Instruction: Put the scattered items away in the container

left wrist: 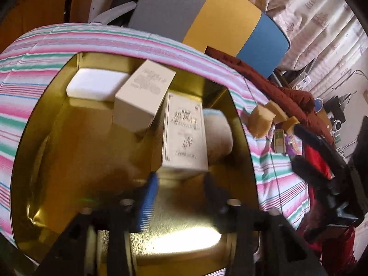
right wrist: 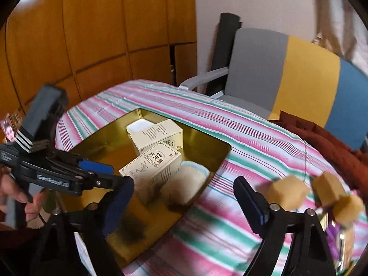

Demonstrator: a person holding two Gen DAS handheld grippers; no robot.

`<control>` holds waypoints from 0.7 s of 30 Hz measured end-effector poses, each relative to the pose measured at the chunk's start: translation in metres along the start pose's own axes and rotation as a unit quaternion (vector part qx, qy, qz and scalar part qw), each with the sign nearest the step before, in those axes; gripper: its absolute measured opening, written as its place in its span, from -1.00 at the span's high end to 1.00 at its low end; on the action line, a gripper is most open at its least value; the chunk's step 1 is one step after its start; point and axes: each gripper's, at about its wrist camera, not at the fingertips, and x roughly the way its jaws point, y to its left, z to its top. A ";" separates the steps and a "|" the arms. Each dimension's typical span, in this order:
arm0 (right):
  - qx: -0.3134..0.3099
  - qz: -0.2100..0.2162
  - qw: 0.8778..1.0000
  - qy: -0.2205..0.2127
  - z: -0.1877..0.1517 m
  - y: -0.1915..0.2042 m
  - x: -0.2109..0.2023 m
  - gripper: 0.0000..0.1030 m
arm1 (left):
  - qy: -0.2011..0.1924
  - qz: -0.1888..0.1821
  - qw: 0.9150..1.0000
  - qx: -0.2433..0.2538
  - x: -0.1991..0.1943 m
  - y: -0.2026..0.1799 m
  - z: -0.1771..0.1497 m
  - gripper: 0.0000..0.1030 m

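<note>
A gold tin (left wrist: 69,151) (right wrist: 202,145) lies on the striped cloth. Inside are a white soap-like block (left wrist: 96,84) (right wrist: 138,125), two cream boxes (left wrist: 143,94) (left wrist: 184,133) (right wrist: 158,135) (right wrist: 151,168) and a beige puff (left wrist: 218,135) (right wrist: 186,182). My left gripper (left wrist: 181,184) (right wrist: 115,176) is open just in front of the printed box, over the tin. My right gripper (right wrist: 184,204) is open and empty above the tin's right edge. Tan sponge cubes (left wrist: 261,117) (right wrist: 287,192) lie on the cloth to the right.
A grey, yellow and blue chair (right wrist: 287,73) (left wrist: 207,18) stands behind the table. A dark red cloth (left wrist: 276,85) (right wrist: 333,142) lies at the table's right. Small packets (left wrist: 279,141) lie near the sponges. Wooden panels (right wrist: 92,34) line the left wall.
</note>
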 end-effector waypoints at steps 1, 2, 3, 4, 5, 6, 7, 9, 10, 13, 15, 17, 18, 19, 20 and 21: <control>0.001 -0.003 1.000 -0.003 -0.003 -0.001 -0.007 -0.66 | 0.010 0.003 1.000 0.006 0.005 -0.002 -0.001 0.42; 0.003 -0.006 1.000 -0.005 -0.006 -0.003 -0.011 -0.66 | 0.015 0.006 1.000 0.010 0.008 -0.003 -0.002 0.44; 0.005 -0.008 1.000 -0.006 -0.009 -0.005 -0.016 -0.66 | 0.019 0.010 1.000 0.013 0.011 -0.005 -0.002 0.44; 0.008 -0.010 1.000 -0.007 -0.012 -0.008 -0.020 -0.66 | 0.022 0.014 1.000 0.017 0.016 -0.008 -0.001 0.44; 0.010 -0.015 1.000 -0.007 -0.015 -0.012 -0.024 -0.66 | 0.026 0.020 0.999 0.018 0.021 -0.009 0.001 0.44; 0.014 -0.020 1.000 -0.008 -0.018 -0.016 -0.028 -0.66 | 0.029 0.026 0.999 0.018 0.025 -0.011 0.003 0.44; 0.018 -0.023 1.000 -0.008 -0.020 -0.021 -0.031 -0.66 | 0.030 0.029 0.999 0.017 0.029 -0.012 0.006 0.44; 0.028 -0.034 0.999 -0.008 -0.026 -0.032 -0.037 -0.66 | 0.030 0.041 0.999 0.016 0.037 -0.015 0.015 0.44; 0.035 -0.040 0.999 -0.009 -0.029 -0.038 -0.041 -0.66 | 0.030 0.045 0.998 0.011 0.041 -0.016 0.020 0.44; 0.052 -0.054 0.997 -0.007 -0.037 -0.057 -0.051 -0.66 | 0.029 0.042 0.999 -0.003 0.047 -0.017 0.030 0.42; 0.062 -0.066 0.996 -0.005 -0.043 -0.069 -0.057 -0.66 | 0.027 0.034 0.999 -0.015 0.051 -0.018 0.035 0.38; 0.071 -0.079 0.994 -0.001 -0.049 -0.083 -0.063 -0.66 | 0.031 0.026 0.999 -0.024 0.054 -0.016 0.037 0.30; 0.076 -0.087 0.993 0.002 -0.053 -0.092 -0.066 -0.66 | 0.032 0.024 0.999 -0.029 0.054 -0.016 0.036 0.27; 0.082 -0.093 0.992 0.005 -0.056 -0.099 -0.068 -0.66 | 0.032 0.022 0.999 -0.033 0.054 -0.015 0.034 0.23; 0.088 -0.099 0.991 0.008 -0.060 -0.107 -0.070 -0.66 | 0.030 0.020 0.999 -0.040 0.052 -0.014 0.030 0.22; 0.098 -0.109 0.989 0.012 -0.065 -0.117 -0.073 -0.66 | 0.027 0.020 0.998 -0.044 0.049 -0.013 0.027 0.22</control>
